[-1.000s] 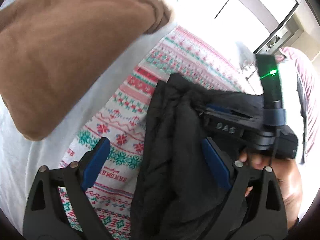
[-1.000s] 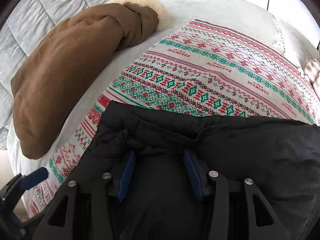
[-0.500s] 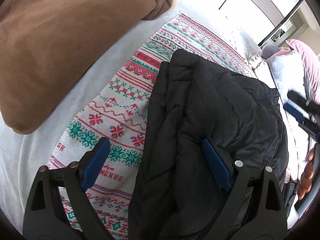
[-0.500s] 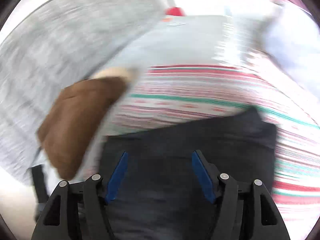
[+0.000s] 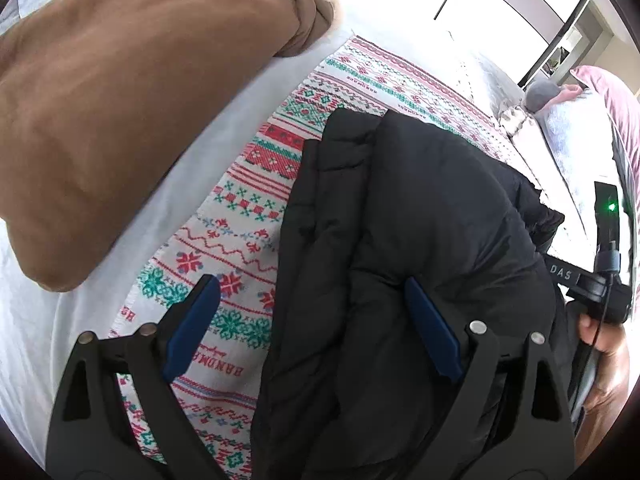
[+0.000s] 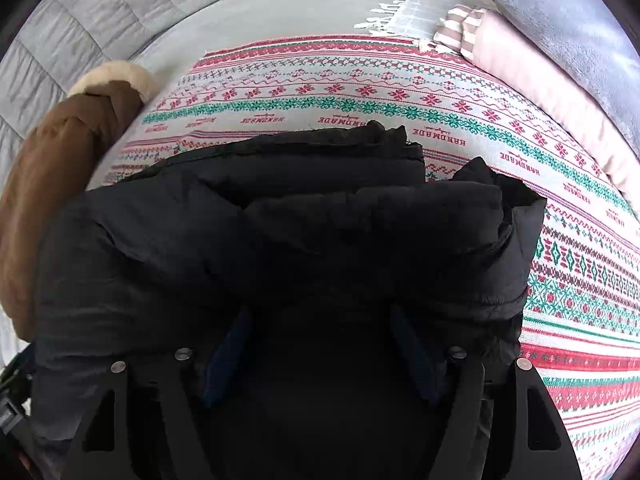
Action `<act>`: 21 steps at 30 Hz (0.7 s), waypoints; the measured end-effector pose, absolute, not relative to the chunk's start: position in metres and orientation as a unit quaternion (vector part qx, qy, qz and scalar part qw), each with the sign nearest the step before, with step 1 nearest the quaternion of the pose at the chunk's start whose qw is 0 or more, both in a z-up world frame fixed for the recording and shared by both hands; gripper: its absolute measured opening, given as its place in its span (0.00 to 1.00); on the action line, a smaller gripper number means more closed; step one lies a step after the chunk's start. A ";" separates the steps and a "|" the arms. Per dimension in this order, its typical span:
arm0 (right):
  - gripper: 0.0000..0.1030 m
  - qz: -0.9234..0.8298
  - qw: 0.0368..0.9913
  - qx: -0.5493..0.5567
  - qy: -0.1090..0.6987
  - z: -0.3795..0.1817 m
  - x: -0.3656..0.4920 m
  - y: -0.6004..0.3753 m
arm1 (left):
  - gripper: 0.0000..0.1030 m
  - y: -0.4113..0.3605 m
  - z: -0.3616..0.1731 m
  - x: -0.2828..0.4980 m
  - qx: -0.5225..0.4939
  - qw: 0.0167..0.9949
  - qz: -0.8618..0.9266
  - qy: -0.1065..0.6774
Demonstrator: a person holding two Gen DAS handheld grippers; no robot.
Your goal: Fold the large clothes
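1. Left tool hovers with its blue pads spread wide, gripping nothing; one pad sits over the patterned blanket, the other over the left edge of the black puffer jacket.
2. To its left, a brown coat with a pale fleecy trim lies bunched on the grey bed cover, apart from the jacket and not part of this step.
3. At centre, the jacket lies on the blanket on the bed, gathered into thick, uneven folds; its upper layer looks loosely doubled over the lower one.
4. Right tool is low over the jacket's near part with its jaws opening. Black fabric fills the space between the pads, but they do not seem to pinch it, so I judge it to be letting go.
5. A hand carrying that tool shows at the right edge of the left wrist view.
6. Further right, folded pink and grey bedding sits clear of the work.
7. To do this step well, I would let the padding settle before regripping, then take the two near corners evenly, one tool on each, since puffy fill tends to spring back and slide.
8. Aligning the edges before pressing flat should keep the bundle from skewing.
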State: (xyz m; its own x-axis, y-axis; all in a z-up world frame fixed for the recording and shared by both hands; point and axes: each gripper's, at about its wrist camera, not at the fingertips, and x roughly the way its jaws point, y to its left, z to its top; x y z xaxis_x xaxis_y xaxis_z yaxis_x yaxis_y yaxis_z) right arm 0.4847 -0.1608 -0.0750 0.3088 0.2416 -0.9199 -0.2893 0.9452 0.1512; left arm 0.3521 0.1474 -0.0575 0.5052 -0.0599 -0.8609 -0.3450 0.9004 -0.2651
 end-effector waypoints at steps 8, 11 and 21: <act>0.72 0.169 0.849 0.028 0.499 -0.033 0.443 -0.191 | 0.91 0.145 -0.063 0.350 -0.200 0.841 0.079 0.497; 0.73 0.197 0.852 0.079 0.478 -0.009 0.396 -0.225 | 0.91 0.144 -0.062 0.351 -0.197 0.841 0.079 0.497; 0.75 0.217 0.837 0.116 0.488 -0.044 0.289 -0.285 | 0.91 0.140 -0.051 0.335 -0.195 0.849 0.071 0.486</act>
